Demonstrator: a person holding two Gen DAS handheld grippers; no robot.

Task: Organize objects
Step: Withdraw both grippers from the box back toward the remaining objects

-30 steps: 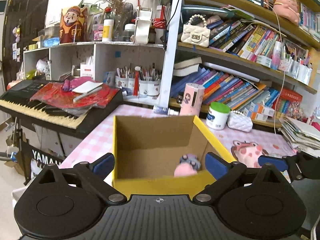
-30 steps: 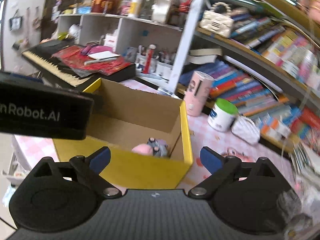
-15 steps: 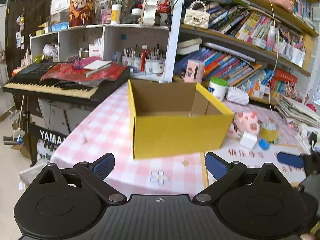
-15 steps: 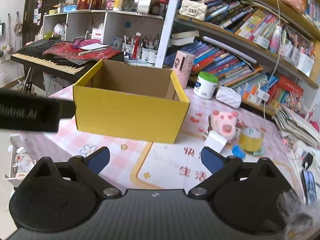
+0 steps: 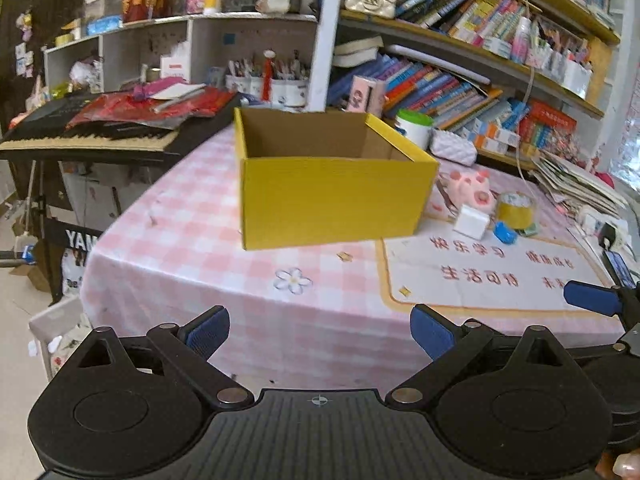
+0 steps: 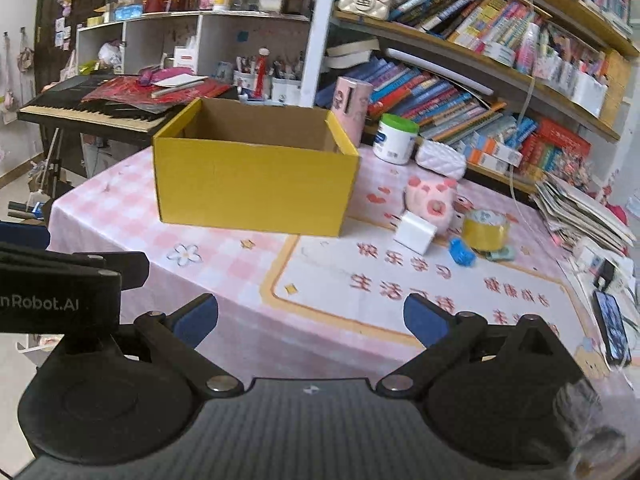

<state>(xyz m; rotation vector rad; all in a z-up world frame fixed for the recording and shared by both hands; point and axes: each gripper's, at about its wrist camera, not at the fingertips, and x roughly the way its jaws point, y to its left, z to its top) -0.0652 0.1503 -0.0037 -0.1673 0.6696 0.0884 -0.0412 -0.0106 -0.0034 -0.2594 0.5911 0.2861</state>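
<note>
On the pink checked tablecloth [image 6: 120, 208], toward its left half: one yellow box [image 6: 256, 184], open-topped, upright, contents hidden from both views by its front wall. Just right of the box, in a loose cluster on the tablecloth and the edge of a lettered mat [image 6: 420, 280]: pink pig toy [image 6: 430, 200]; white cube [image 6: 414, 234], touching or nearly touching the pig; yellow tape roll [image 6: 486, 230]; small blue item [image 6: 462, 252] in front of the roll; a greenish item beside it, too small to identify. Behind the box: pink canister [image 6: 352, 108], green-lidded tub [image 6: 396, 138], white quilted pouch [image 6: 440, 158]. Far right edge: phone [image 6: 612, 328], paper stack [image 6: 580, 208]. Left gripper [image 5: 320, 332]: jaws spread wide, empty, held back off the near table edge, facing the box. Right gripper [image 6: 310, 320]: likewise spread and empty, well short of the cluster. Step in hand, by judgement: fetching a loose item for the box. Handling notes: the white cube sits nearest and most exposed, so it suits the right gripper first; approach from above and front, jaws straddling two flat faces, and avoid nudging the pig behind it. Tape roll is better pinched across its wall than its full width. Carry high enough to clear the box's rim before letting go.
</note>
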